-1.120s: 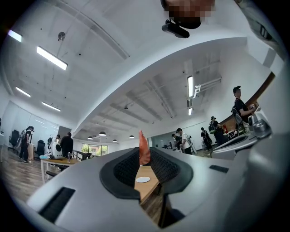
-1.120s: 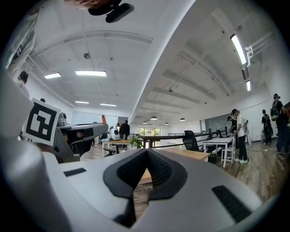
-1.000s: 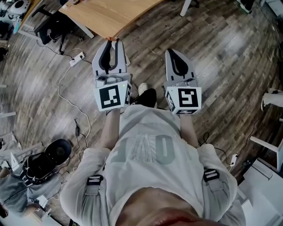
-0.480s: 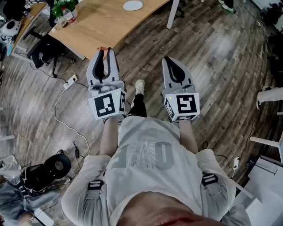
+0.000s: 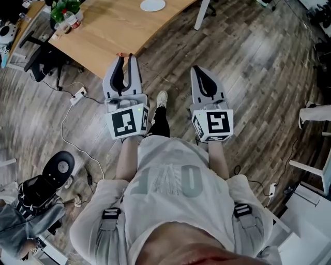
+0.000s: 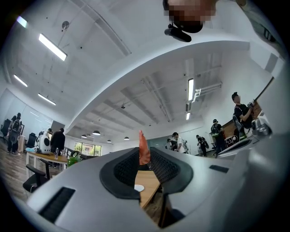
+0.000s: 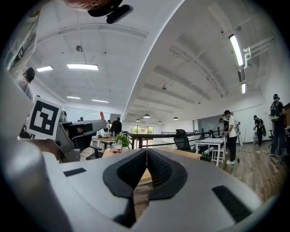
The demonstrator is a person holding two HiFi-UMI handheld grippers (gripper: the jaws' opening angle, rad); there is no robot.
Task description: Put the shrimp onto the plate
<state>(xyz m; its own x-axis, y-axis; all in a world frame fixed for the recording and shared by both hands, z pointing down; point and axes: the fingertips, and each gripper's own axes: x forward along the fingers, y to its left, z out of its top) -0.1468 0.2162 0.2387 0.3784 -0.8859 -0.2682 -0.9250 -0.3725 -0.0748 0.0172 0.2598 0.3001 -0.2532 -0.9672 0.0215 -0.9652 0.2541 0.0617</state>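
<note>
An orange shrimp (image 6: pixel 143 148) stands upright between the pads of my left gripper (image 6: pixel 145 153), which is shut on it. In the head view that gripper (image 5: pixel 125 56) hovers over the wood floor at the near edge of the wooden table (image 5: pixel 108 28), with the shrimp (image 5: pixel 121 54) showing as a small orange tip. The white plate (image 5: pixel 153 5) lies far back on the table; it also appears small and distant as the plate (image 6: pixel 139 187) below the jaws. My right gripper (image 5: pixel 198 69) is shut on nothing, held beside the left over the floor. Its camera catches the shrimp (image 7: pixel 102 116).
A potted plant with bottles (image 5: pixel 64 13) sits on the table's left corner. A black office chair (image 5: pixel 44 54) and a power strip with cables (image 5: pixel 77 94) are at the left. A white table leg (image 5: pixel 202 13) stands ahead. People (image 6: pixel 240 113) stand far off.
The table has come closer and the plate has entered the head view. Both grippers stay shut and side by side, the left still holding the shrimp.
</note>
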